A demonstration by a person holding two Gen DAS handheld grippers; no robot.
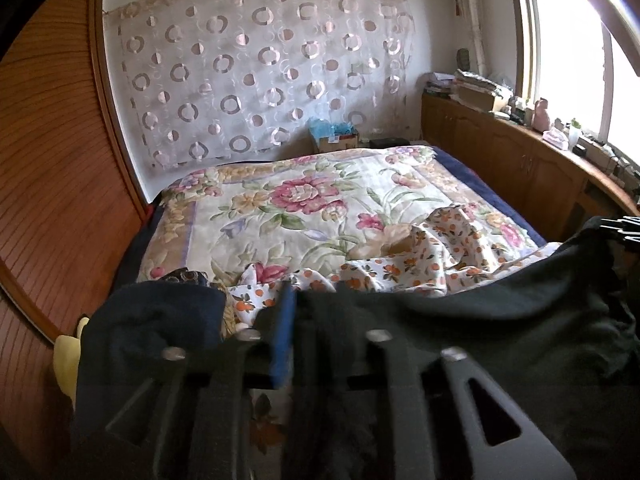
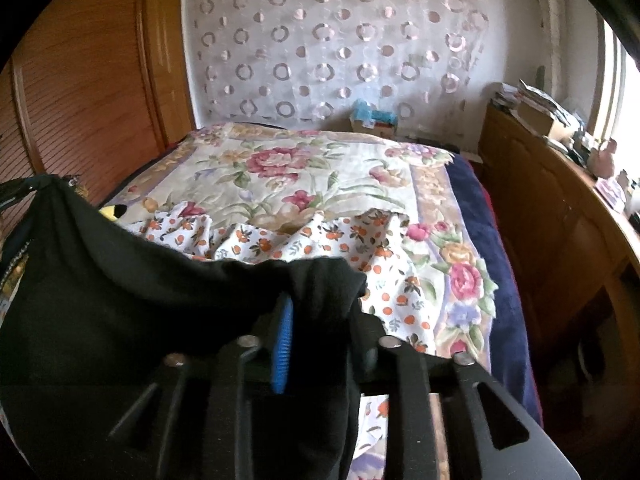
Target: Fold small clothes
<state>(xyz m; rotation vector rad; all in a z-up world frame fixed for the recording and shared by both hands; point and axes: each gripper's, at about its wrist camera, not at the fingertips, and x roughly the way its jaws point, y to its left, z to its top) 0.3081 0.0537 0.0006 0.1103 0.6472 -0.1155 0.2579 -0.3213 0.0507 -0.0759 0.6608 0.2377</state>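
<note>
**Black garment stretched between my two claws, above the bed**

Nearest to me, my left gripper (image 1: 316,292) is clamped on the top edge of the black garment (image 1: 480,320); the blue pad (image 1: 283,340) of one finger shows against the cloth, and the fabric bunches over both fingers. My right gripper (image 2: 316,280) is likewise pinched on the same black garment (image 2: 120,288), its blue ribbed pad (image 2: 282,352) pressed into a fold, with cloth draped over the tips. The garment hangs between the two claws in a sagging curve, lifted off the bed, and its far end in each view runs up to the other claw at the edge of the frame.

Just beyond it, a white cloth with orange dots (image 1: 420,264) lies crumpled on the floral bedspread (image 1: 288,200), partly hidden behind the black edge. A yellow item (image 2: 112,211) peeks out at the left side; I cannot tell what it is.

Further off, the bedspread lies flat over a dark blue blanket (image 2: 476,208) that shows along the right side of the bed. A wooden cabinet (image 2: 540,216) with clutter on top runs along the right under the window (image 1: 568,48). A wooden slatted door (image 1: 52,160) stands on the left. At the far wall, a cardboard box (image 1: 336,138) sits at the head of the bed, below a sheer curtain with circles (image 1: 260,64).
</note>
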